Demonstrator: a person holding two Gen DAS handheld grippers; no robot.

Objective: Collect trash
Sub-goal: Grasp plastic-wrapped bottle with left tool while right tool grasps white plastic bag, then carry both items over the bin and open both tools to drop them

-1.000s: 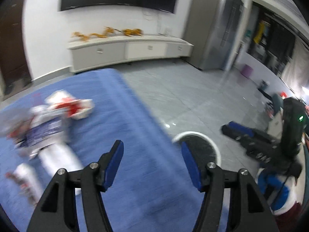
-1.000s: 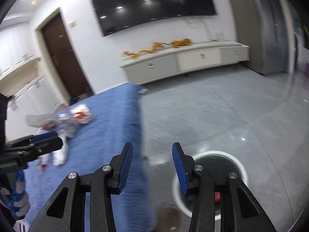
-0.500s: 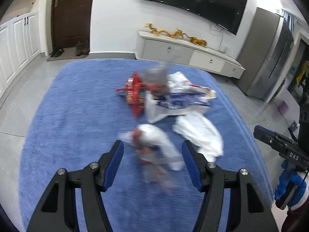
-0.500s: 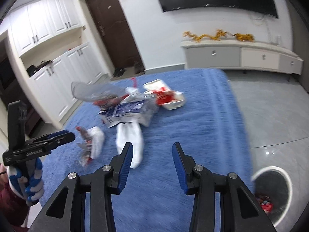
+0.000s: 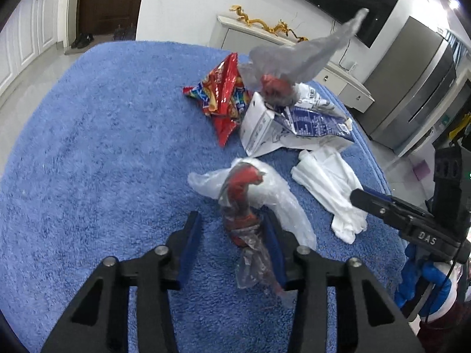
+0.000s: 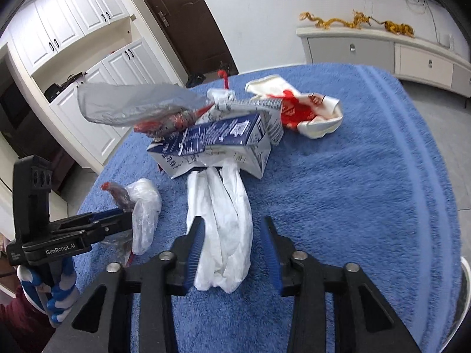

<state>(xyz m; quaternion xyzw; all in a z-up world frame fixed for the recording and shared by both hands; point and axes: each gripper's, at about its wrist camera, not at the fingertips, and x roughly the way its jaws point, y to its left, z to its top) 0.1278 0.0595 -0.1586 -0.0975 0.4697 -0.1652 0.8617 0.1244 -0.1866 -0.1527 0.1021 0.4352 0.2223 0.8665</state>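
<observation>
Trash lies on a blue rug (image 5: 88,147). My left gripper (image 5: 232,244) is open, its jaws on either side of a clear plastic wrapper with red inside (image 5: 243,206), also in the right wrist view (image 6: 141,206). My right gripper (image 6: 232,250) is open with a crumpled white plastic bag (image 6: 220,220) between its jaws; the bag also shows in the left wrist view (image 5: 329,182). Farther off lie a flattened blue and white carton (image 5: 297,126), a red snack bag (image 5: 223,94), a grey plastic bag (image 5: 294,56) and a white and red wrapper (image 6: 300,111).
The white rim of a bin (image 6: 466,279) shows at the right edge of the right wrist view. A low white cabinet (image 6: 382,53) stands along the far wall, a dark door (image 6: 182,20) and white cupboards (image 6: 88,58) at the left. Grey tiled floor surrounds the rug.
Both grippers swung away from the bin on the floor to the trash pile on the rug and came down close. Each now has a piece of trash between its open jaws.
</observation>
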